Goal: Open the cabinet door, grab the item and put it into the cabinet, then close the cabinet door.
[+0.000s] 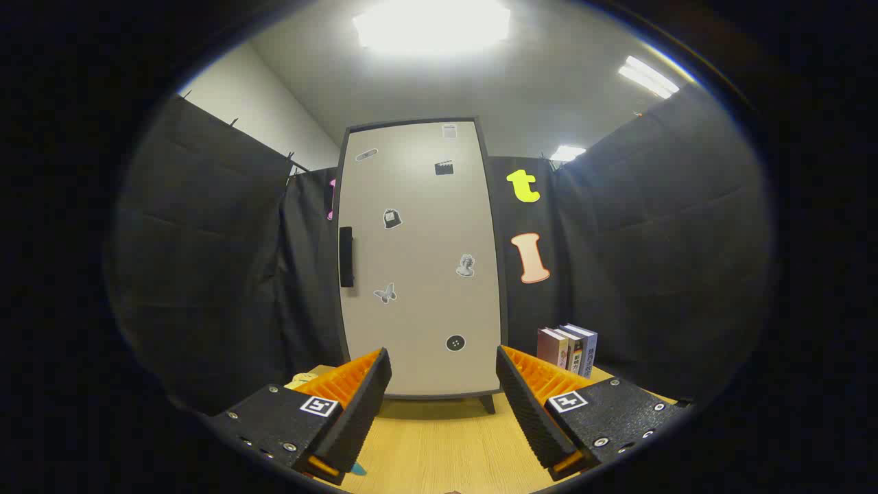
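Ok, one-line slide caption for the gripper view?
Open gripper faces the closed cabinet door, its handle untouched; books stand beside it.

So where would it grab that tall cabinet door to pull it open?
Probably by the dark vertical handle on the door's left edge. It is the one raised part on a flat, closed panel, so the open gripper would likely come straight at it from the front, one finger on each side of the bar, then pull back. Being upright, it suits jaws that close sideways.
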`<state>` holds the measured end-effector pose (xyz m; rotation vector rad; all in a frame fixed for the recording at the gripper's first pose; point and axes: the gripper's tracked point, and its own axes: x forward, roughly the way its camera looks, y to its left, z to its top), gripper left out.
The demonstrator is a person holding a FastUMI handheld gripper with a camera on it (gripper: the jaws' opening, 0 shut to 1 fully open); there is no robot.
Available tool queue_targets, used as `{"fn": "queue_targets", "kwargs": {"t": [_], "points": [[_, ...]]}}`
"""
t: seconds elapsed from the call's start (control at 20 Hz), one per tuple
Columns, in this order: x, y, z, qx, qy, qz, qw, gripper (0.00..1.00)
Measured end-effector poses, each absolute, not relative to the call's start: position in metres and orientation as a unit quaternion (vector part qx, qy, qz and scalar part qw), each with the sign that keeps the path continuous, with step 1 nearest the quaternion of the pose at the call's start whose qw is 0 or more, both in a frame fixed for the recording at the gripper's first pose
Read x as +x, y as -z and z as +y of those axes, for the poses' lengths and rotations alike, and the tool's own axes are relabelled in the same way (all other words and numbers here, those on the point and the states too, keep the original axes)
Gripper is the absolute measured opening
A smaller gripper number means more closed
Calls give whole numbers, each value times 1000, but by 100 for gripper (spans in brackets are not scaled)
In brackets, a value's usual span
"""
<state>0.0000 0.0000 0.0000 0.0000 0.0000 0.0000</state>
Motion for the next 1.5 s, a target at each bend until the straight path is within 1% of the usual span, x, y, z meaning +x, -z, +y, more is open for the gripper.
{"fn": "queue_targets", "kwargs": {"t": [0.95,1.25,1.5], "points": [[-4,-3,2,-15,-2,-11,1000,95],[3,-19,8,-4,-5,-22,1000,95],[28,-48,30,19,-29,-23,999,95]]}}
